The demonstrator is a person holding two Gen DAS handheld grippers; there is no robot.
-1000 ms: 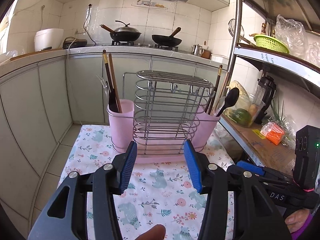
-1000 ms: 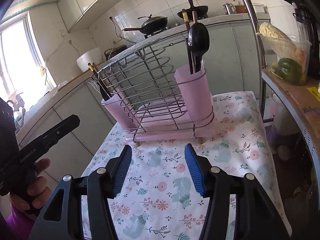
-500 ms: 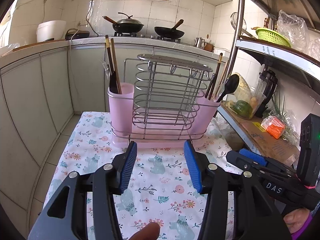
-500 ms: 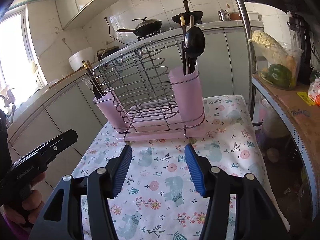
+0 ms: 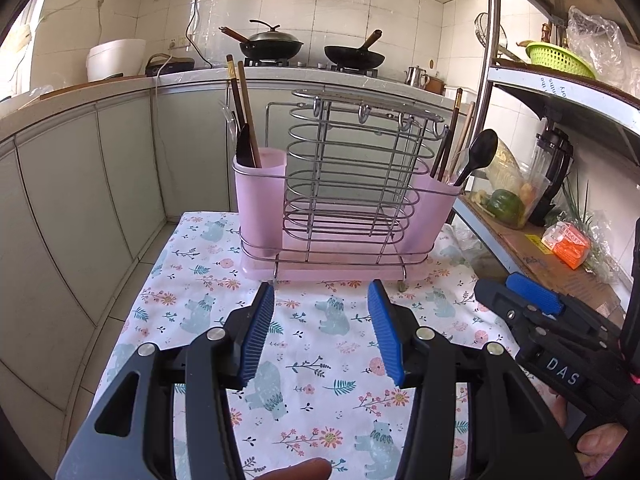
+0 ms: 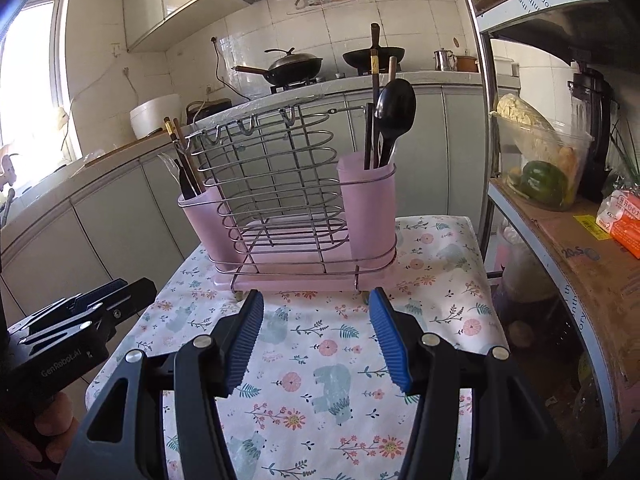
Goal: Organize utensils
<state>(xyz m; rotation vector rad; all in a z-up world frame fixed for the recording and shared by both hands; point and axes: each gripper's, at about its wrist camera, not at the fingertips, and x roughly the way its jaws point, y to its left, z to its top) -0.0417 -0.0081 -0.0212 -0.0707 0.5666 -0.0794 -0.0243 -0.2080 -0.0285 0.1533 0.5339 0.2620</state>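
A wire utensil rack (image 5: 348,184) with a pink base stands at the far end of the flowered tablecloth (image 5: 320,344); it also shows in the right wrist view (image 6: 280,200). Its left pink cup (image 5: 258,196) holds chopsticks (image 5: 244,112) and a dark knife. Its right pink cup (image 5: 430,216) holds chopsticks and a black spoon (image 5: 478,156), also seen in the right wrist view (image 6: 394,114). My left gripper (image 5: 321,334) is open and empty above the cloth, short of the rack. My right gripper (image 6: 316,340) is open and empty, to the right of the left one.
A metal shelf unit (image 5: 560,92) stands close on the right, with a blender, a vegetable container (image 6: 540,164) and an orange packet (image 5: 568,244). Grey kitchen cabinets (image 5: 80,184) curve round the left and back. Woks sit on the stove (image 5: 272,46) behind.
Both grippers have drawn back and risen from the rack, so more tablecloth shows in front of it. Both stay open and empty. The rack and utensils have not moved.
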